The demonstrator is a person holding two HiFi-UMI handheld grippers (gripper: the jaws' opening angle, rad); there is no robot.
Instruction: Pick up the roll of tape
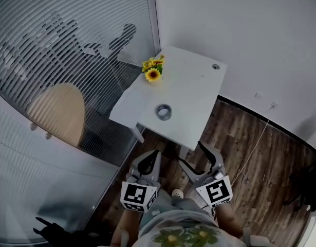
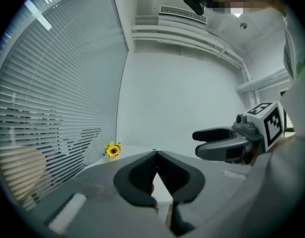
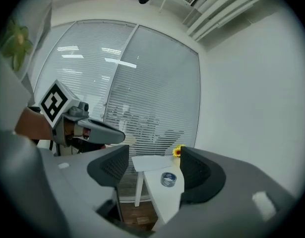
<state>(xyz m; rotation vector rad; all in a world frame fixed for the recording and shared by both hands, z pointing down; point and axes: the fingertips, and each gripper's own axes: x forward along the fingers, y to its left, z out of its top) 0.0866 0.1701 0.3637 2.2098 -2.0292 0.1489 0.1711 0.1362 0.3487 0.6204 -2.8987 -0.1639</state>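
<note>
The roll of tape [image 1: 163, 111] lies mid-frame on the white table [image 1: 193, 81], well ahead of the right gripper [image 1: 191, 157], whose empty jaws are spread wide, apparently ready for it, while the left gripper [image 1: 150, 161] waits closed.

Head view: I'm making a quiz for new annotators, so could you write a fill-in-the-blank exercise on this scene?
The roll of tape lies on a table whose top is ___.
The flowers on that table are mostly ___.
The left gripper has its jaws ___.
The right gripper has its jaws ___.
Missing words: white; yellow; shut; open.
</note>
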